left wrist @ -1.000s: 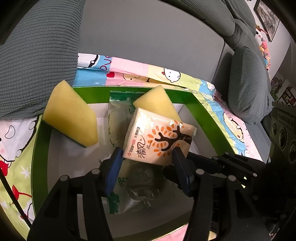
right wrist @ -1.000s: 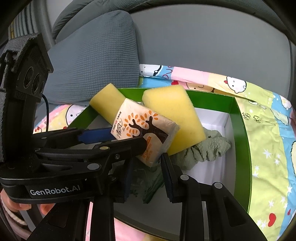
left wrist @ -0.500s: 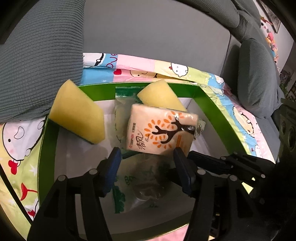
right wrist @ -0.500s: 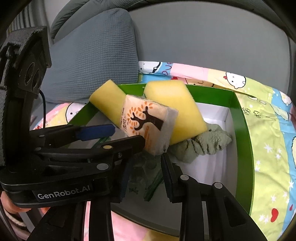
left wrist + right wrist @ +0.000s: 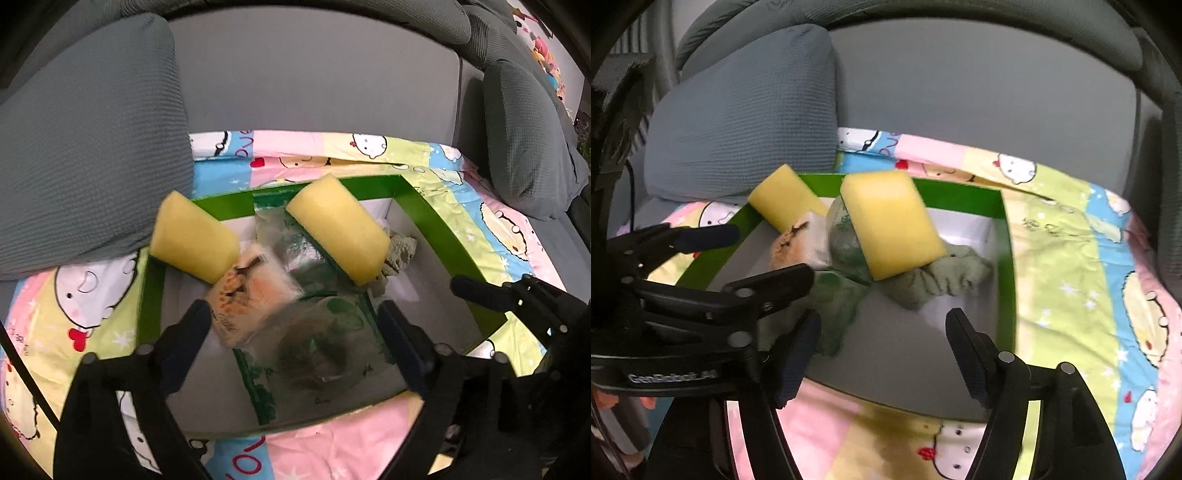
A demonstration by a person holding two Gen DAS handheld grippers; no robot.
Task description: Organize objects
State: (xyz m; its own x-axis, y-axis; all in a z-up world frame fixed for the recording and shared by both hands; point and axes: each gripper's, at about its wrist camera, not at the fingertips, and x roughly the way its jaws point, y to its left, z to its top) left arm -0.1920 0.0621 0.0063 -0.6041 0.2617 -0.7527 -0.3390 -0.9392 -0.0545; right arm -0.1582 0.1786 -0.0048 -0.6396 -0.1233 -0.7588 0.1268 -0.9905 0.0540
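Left tongs (image 5: 291,325): jaws just opened wide, nothing gripped. Tissue pack (image 5: 251,295) lies in green box (image 5: 147,295) at 11 o'clock from left tongs, just beyond left pad, long axis 7-to-1, blurred. Left tongs nearer. Sponge (image 5: 195,240) on rim at 11, second sponge (image 5: 340,232) at 1. Plastic bags (image 5: 317,339) underneath. Green cloth (image 5: 934,277) at 12 from right tongs (image 5: 886,343); right jaws just opened, empty.

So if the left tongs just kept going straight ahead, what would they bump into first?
Probably the clear green-printed plastic bag lying in the green-rimmed box. It sits directly between the open left tongs, though depth is hard to judge.
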